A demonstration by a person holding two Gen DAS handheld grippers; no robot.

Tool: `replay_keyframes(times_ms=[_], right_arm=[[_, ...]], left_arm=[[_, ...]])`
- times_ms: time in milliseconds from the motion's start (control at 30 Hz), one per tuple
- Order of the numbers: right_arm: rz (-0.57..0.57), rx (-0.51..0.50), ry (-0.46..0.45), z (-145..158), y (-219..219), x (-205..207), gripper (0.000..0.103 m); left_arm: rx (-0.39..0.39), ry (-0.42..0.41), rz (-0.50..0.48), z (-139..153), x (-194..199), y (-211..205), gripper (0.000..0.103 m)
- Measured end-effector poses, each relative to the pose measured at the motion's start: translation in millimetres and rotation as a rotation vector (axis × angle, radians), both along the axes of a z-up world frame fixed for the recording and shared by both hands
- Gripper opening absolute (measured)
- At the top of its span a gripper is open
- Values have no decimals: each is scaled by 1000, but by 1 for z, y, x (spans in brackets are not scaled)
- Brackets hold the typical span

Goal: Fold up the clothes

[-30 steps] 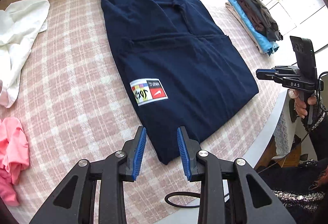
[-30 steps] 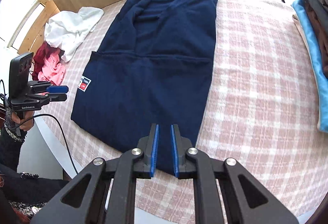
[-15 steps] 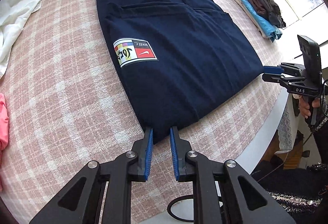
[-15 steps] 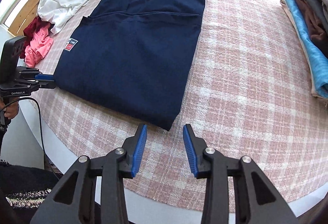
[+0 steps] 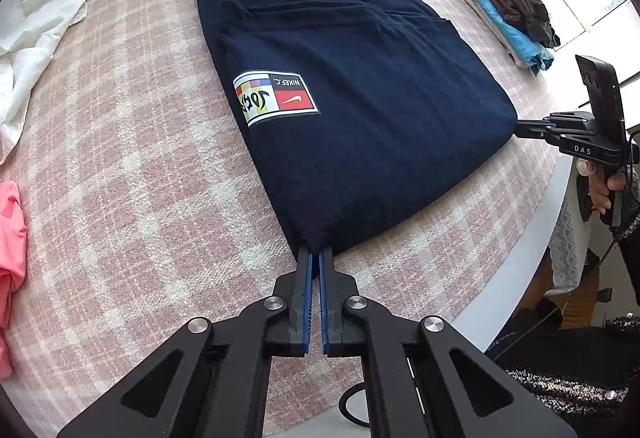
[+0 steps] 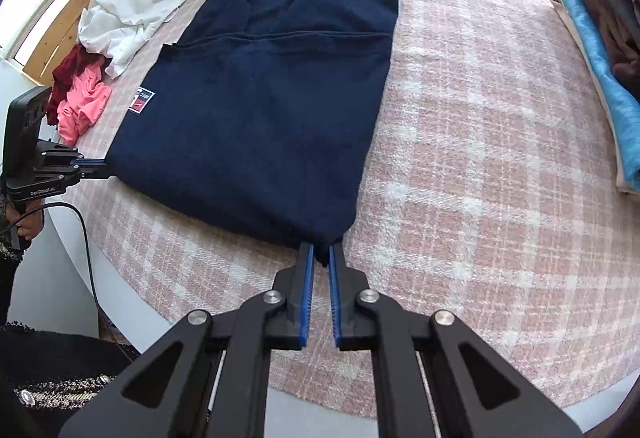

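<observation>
Lying flat on the pink plaid tablecloth (image 5: 120, 141), the navy shirt (image 5: 360, 109) is folded into a long rectangle of soft, matte knit with a glossy printed patch (image 5: 276, 97). The left gripper (image 5: 314, 258) pinches its near left corner; the right gripper (image 6: 320, 252) pinches its near right corner.

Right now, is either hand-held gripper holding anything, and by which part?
Both hold the navy garment. The left hand-held gripper is shut on its near left corner; the right hand-held gripper is shut on its near right corner.
</observation>
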State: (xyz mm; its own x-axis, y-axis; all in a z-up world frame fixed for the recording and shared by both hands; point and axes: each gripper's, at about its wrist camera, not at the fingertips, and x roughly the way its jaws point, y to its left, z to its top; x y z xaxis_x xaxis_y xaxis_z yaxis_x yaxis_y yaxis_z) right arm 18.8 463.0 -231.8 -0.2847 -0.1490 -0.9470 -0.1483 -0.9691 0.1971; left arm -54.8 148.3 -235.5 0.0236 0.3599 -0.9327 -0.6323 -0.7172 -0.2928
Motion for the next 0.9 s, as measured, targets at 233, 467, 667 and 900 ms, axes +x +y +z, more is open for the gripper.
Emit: replay_keyframes(times_ms=[233,467,667,900], right_arm=[[-84,68,81,44,9,9,17],[-34,19,48,14,-11,-10,20],[-39,4,-12,12,-8,12,6],[-65,65,159,47,-20,-5,31]], left_arm=[[9,40,2,27,-4,0,4],[24,83,-105,31,-1,44,9],[-35,48,-113,13,-4,45,8],[-6,56,-115,18,-4,51,16]])
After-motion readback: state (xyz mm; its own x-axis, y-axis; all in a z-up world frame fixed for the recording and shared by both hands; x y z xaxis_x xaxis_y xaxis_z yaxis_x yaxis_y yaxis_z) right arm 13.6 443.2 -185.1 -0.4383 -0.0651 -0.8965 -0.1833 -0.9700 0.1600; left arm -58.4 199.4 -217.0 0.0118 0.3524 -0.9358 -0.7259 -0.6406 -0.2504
